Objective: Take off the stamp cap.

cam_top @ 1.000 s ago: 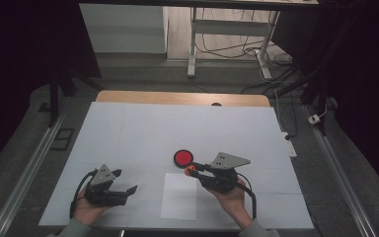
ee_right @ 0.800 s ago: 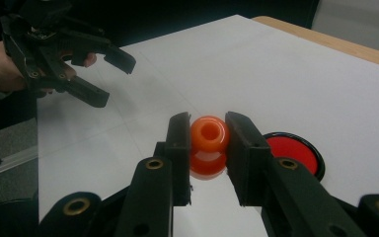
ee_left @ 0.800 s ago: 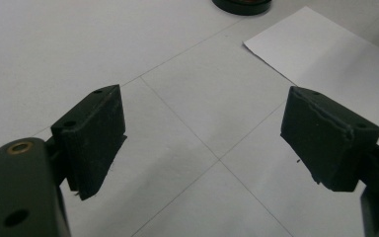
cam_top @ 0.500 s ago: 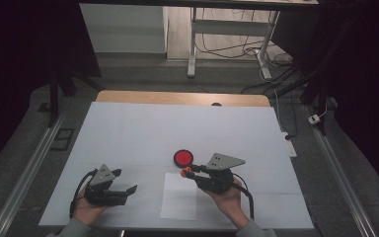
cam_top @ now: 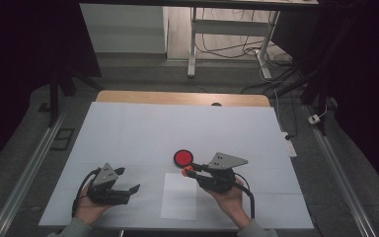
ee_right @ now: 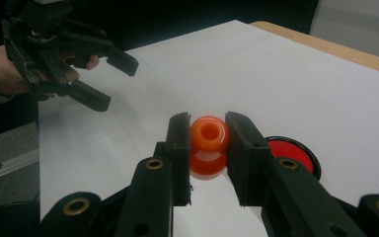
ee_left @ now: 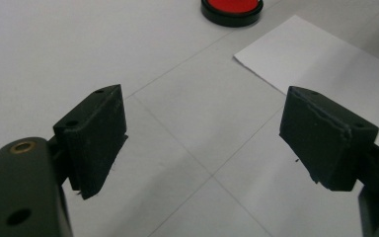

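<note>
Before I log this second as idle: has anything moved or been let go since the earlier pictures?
Nothing visibly changed: the right gripper stays shut on the orange stamp, the left gripper stays open, and the red pad and paper lie as before.

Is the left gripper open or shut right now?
Open. In the left gripper view the left gripper has its jaws wide apart with bare white table between them.

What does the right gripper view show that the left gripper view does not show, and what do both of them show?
Right gripper view alone: the right gripper shut on an orange stamp, and farther off the left gripper with a hand behind it. Left gripper view alone: the left gripper's jaws open wide with nothing between them, and a sheet of white paper. Both: the red ink pad on the white table.
</note>
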{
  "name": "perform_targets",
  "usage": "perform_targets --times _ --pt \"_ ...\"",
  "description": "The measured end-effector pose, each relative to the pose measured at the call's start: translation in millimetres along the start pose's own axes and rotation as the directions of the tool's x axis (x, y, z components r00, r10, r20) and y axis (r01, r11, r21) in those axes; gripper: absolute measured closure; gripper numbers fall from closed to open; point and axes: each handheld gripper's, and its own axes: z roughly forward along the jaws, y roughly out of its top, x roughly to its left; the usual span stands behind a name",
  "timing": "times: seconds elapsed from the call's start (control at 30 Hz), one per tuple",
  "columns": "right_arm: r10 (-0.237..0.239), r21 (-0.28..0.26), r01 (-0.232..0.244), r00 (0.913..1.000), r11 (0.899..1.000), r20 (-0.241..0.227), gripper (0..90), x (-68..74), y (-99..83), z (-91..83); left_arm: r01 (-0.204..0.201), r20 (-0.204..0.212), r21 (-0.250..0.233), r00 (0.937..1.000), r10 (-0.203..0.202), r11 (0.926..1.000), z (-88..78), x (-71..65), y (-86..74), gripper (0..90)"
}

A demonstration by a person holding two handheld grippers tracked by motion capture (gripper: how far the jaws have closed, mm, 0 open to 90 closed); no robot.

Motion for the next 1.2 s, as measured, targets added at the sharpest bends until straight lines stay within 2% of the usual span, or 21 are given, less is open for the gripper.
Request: perform_targets --times 0.07,0.27,0.53,0.77,0.93,1.2 --pt "0.001 -0.002 -0.001 1.0 1.0 -0.003 72.4 -0.1 0.0 0.9 -0.015 0.001 -0.005 0.9999 0.015 0.9999 -0.3 -1.8 2.3 18.8" --pt "0.006 0.003 -0.006 0.9999 1.0 -0.012 72.3 -1.4 0.6 2.8 -0.027 0.004 0.0 0.9996 0.027 0.9996 3.8 -3.6 7.2 18.9" --pt "0.005 0.009 -0.004 0.9998 1.0 -0.018 72.4 -2.4 0.4 6.4 -0.059 0.026 0.003 0.998 0.058 0.9983 9.7 -9.7 14.5 18.9" --pt "0.004 0.012 -0.004 0.9997 1.0 -0.026 72.4 0.1 0.5 8.9 -0.061 0.04 -0.008 0.9973 0.062 0.9981 9.1 -13.1 17.3 19.1" --pt "0.012 0.002 -0.012 0.9996 1.0 -0.027 72.3 -1.3 1.1 7.2 -0.048 0.04 -0.011 0.998 0.048 0.9988 9.3 -11.7 18.2 19.1" --pt "0.015 -0.004 -0.015 0.9995 1.0 -0.027 72.4 -3.2 1.0 4.2 -0.057 0.049 -0.019 0.9972 0.058 0.9982 9.5 -14.6 22.6 19.3"
